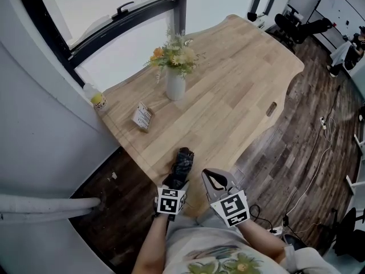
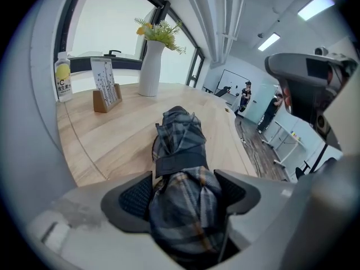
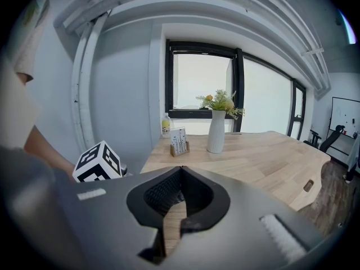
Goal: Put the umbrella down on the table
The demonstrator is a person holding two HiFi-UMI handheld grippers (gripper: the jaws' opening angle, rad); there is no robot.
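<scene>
Plaid grey fabric: head view shows the folded umbrella [image 1: 183, 162] lying at the near edge of the wooden worktop [image 1: 239, 90], long axis pointing far. The left hand-held gripper [image 1: 177, 180] sits at its near end, and the right hand-held gripper [image 1: 217, 180] is just beside it on the right, clear of the umbrella. A vase [image 1: 175, 85] and small card stand well apart, farther in.

Left gripper view: the umbrella's strapped bundle runs between the jaws, its far end resting on the worktop. The jaws stand spread wide and the pads [image 2: 134, 198] flank the fabric without squeezing it, so I read this hand-held gripper as released.

Right gripper view: jaw tips meet with nothing between them, so it is clenched empty, aimed over the worktop towards the vase.

Step judged: the put-down looks done and the release is in hand. The next move calls for backing the left hand-held gripper straight off towards the near side, without dragging the fabric or tipping the umbrella off the edge.
</scene>
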